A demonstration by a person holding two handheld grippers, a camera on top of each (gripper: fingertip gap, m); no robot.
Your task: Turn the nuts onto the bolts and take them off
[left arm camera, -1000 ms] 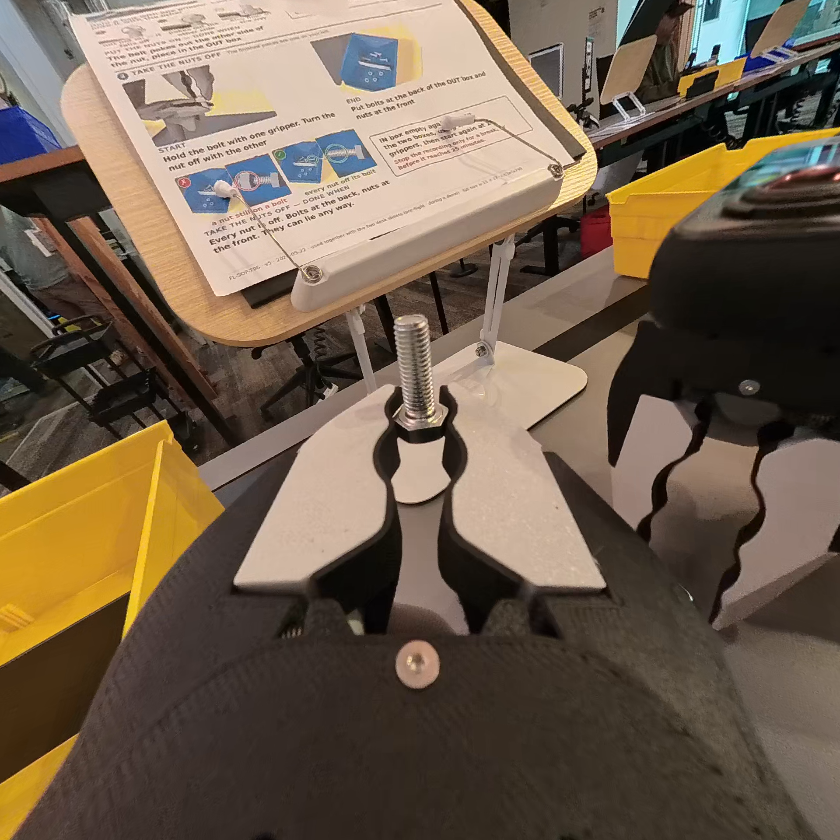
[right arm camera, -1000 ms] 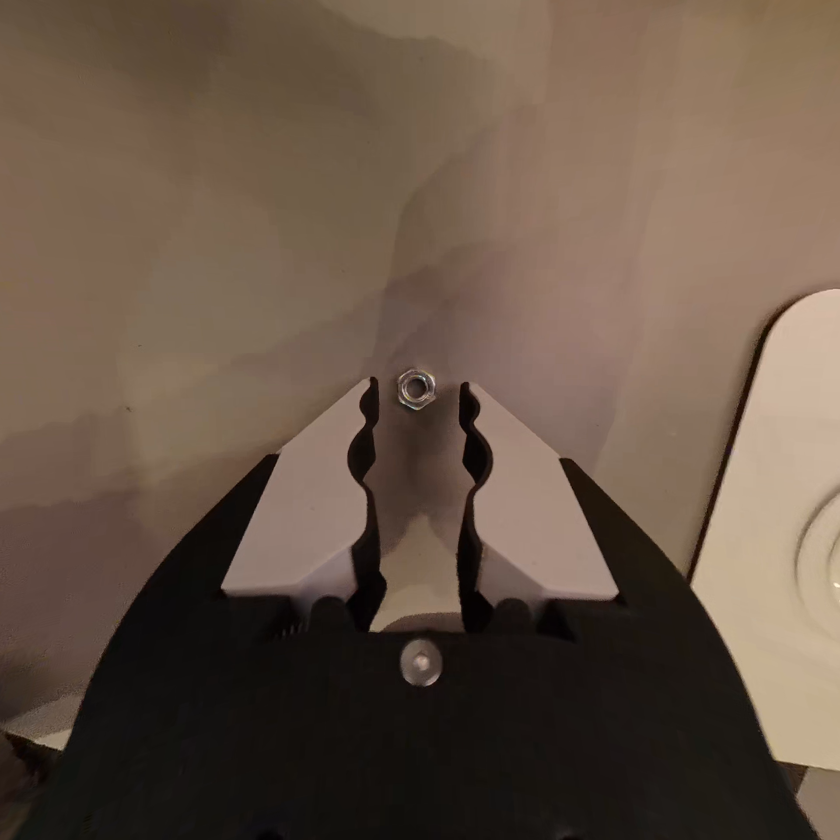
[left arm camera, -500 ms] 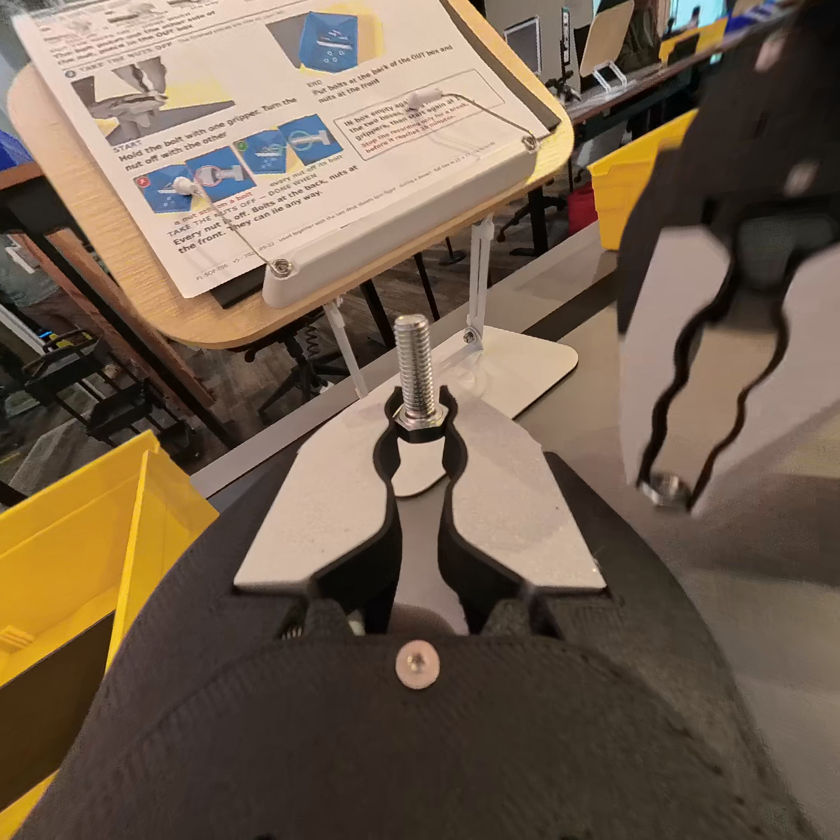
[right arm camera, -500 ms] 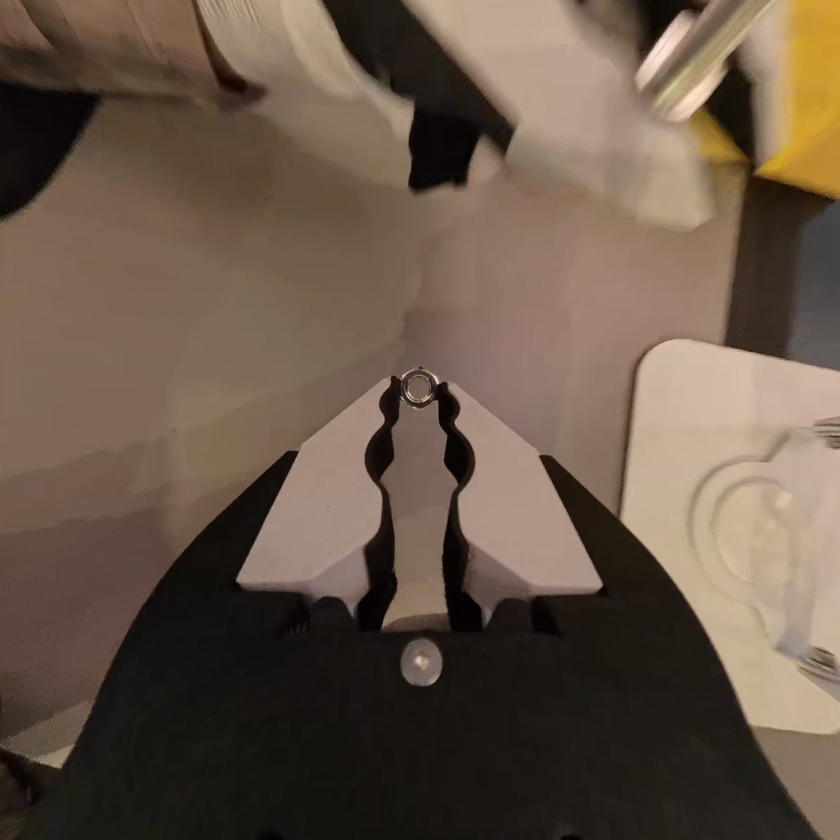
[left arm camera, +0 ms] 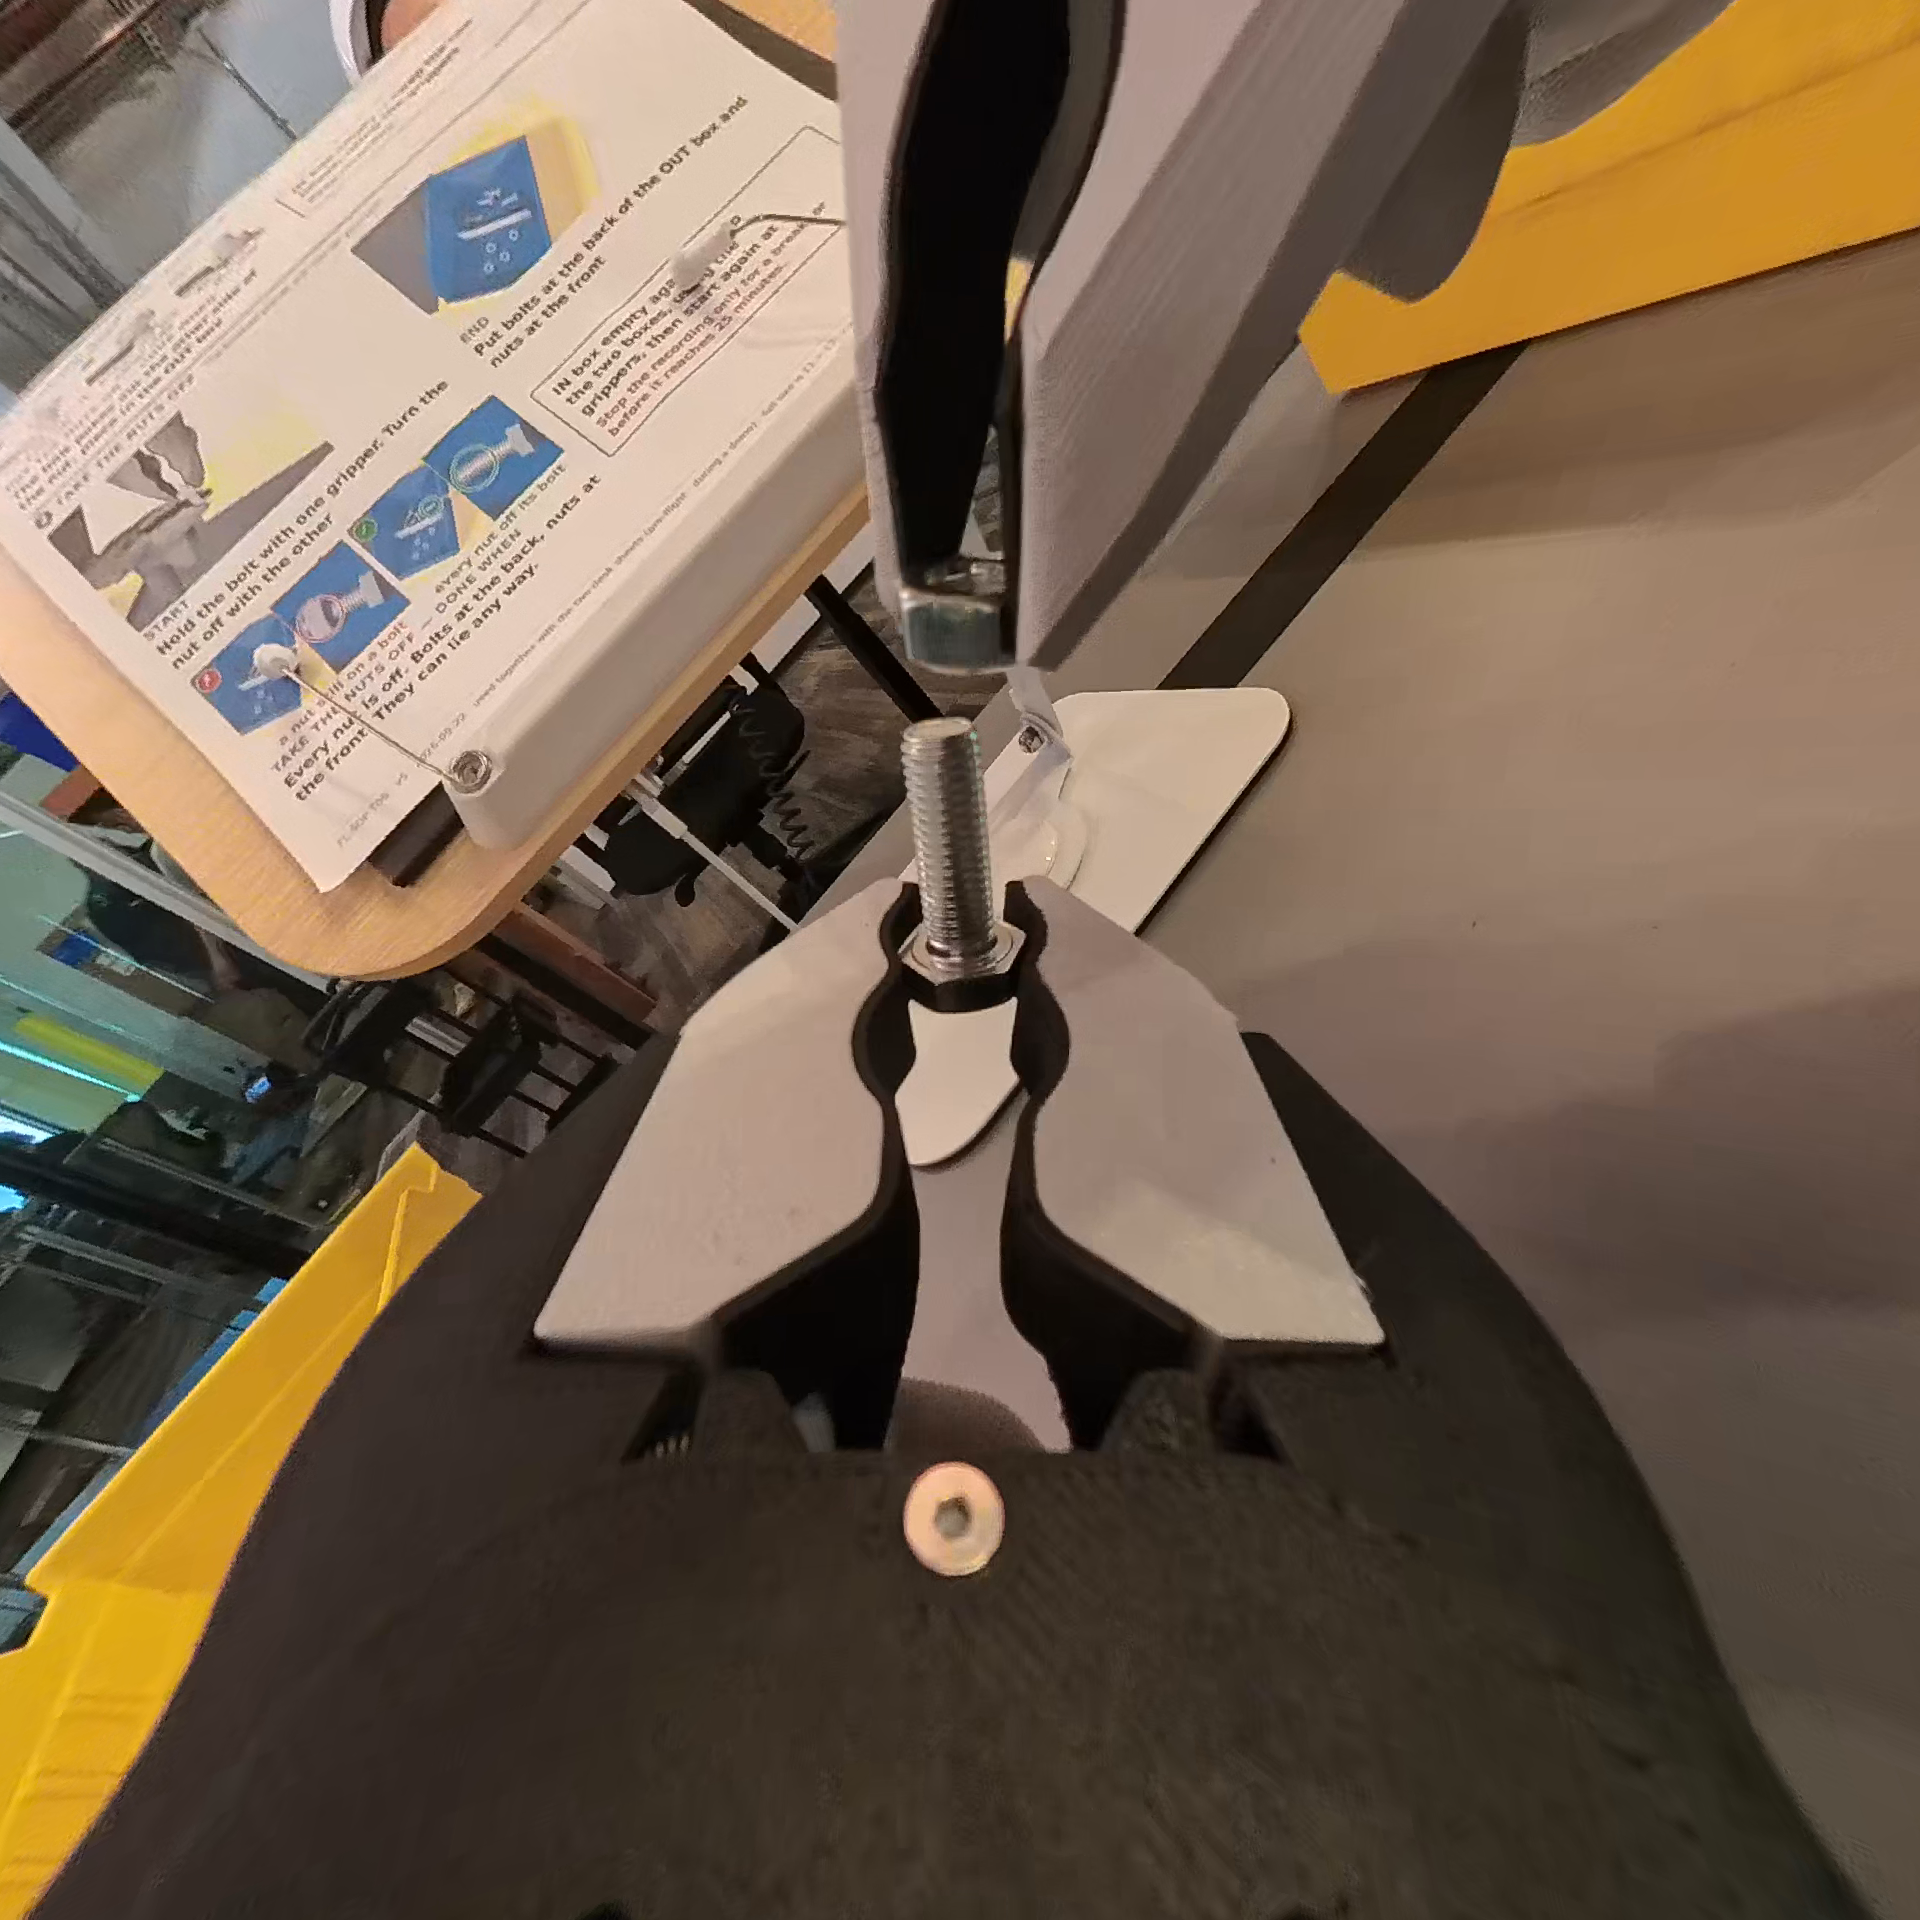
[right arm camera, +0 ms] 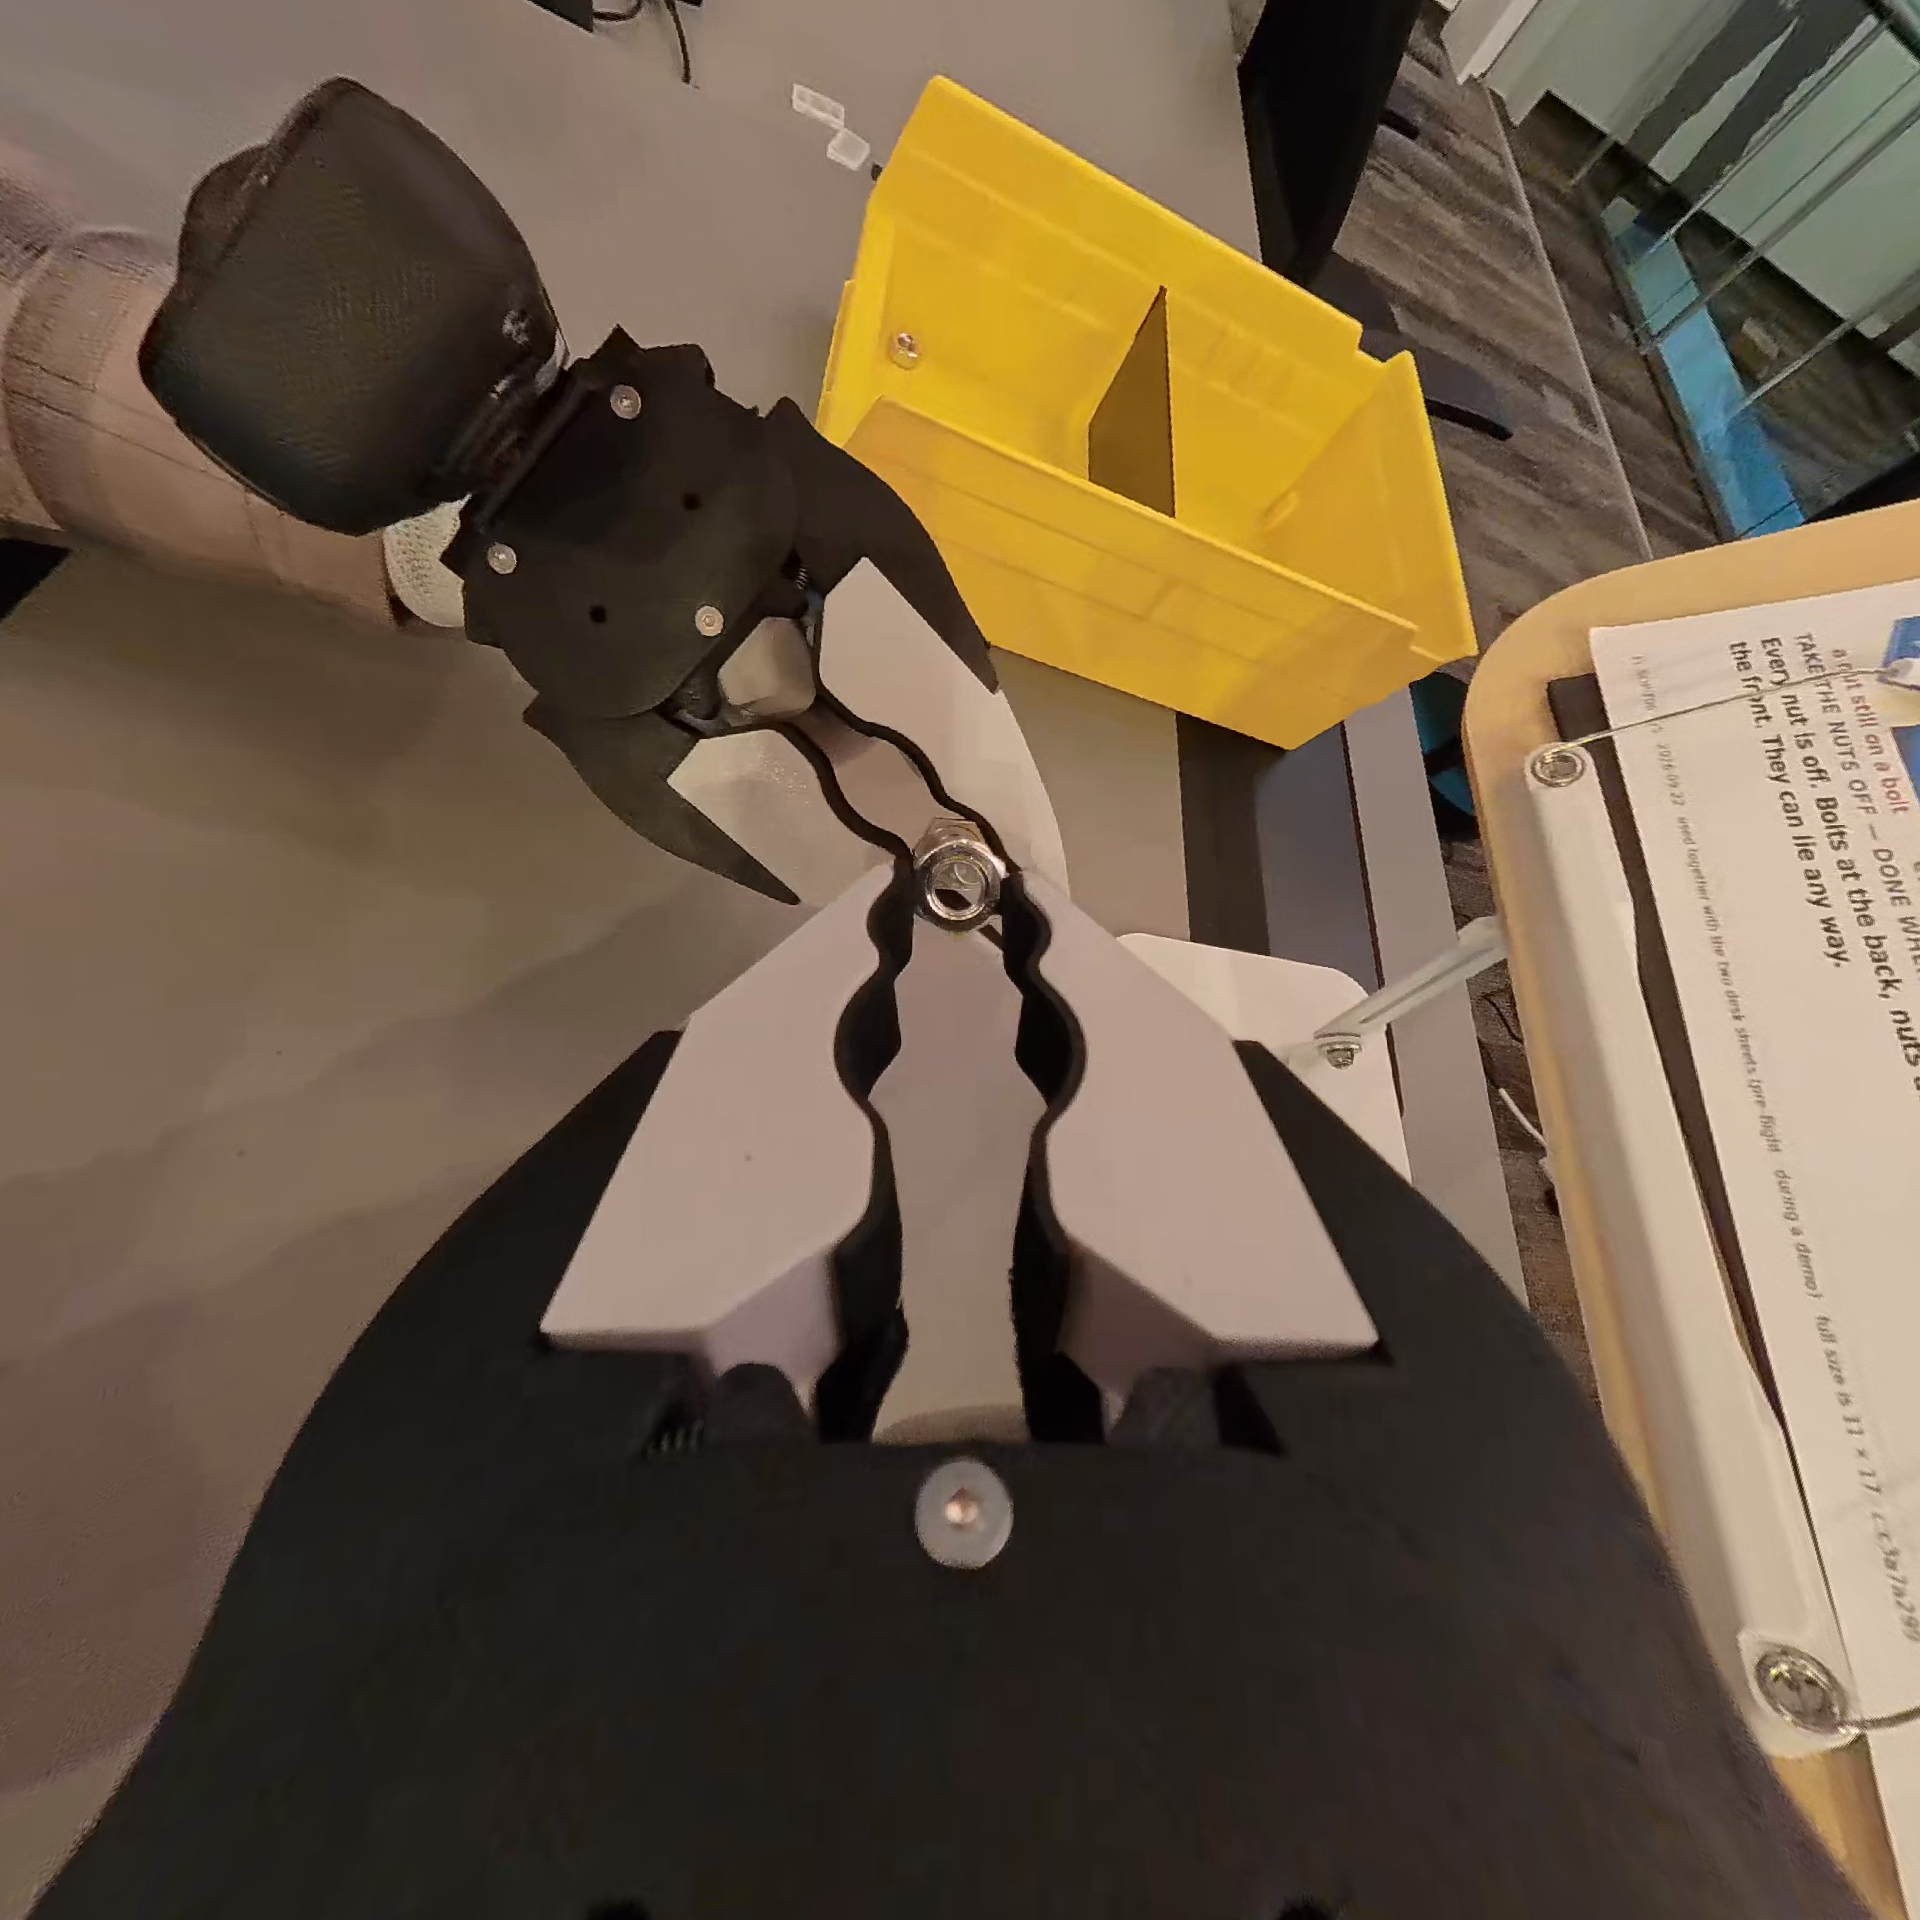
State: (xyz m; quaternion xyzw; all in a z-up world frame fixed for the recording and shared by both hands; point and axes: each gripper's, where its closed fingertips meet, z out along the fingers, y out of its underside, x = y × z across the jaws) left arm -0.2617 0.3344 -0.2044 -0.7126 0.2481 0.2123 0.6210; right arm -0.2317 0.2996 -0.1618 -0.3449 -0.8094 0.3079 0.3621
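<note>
My left gripper (left arm camera: 961, 940) is shut on the hex head of a silver bolt (left arm camera: 943, 831), whose threaded shank stands upright past the fingertips. My right gripper (right arm camera: 956, 904) is shut on a silver nut (right arm camera: 956, 888). In the left wrist view the right gripper (left arm camera: 951, 587) comes down from above and holds the nut (left arm camera: 956, 629) a short gap above the bolt's tip, roughly in line with it. In the right wrist view the left gripper (right arm camera: 925, 826) lies just beyond the nut, and the bolt is mostly hidden behind the nut.
A tilted wooden document stand (left arm camera: 343, 914) with an instruction sheet (left arm camera: 416, 416) stands behind, on a white base plate (left arm camera: 1164, 790) on the grey table (left arm camera: 1558, 935). A yellow bin (right arm camera: 1143, 468) with a divider sits on the left gripper's side. Another yellow bin (left arm camera: 1558, 229) is at the far right. Tip to tip, the grippers are about 6 cm apart.
My right gripper shut on the nut that lay on the table, lifted it, and swung it over above the bolt's tip. My left gripper kept hold of the bolt and tilted a little.
</note>
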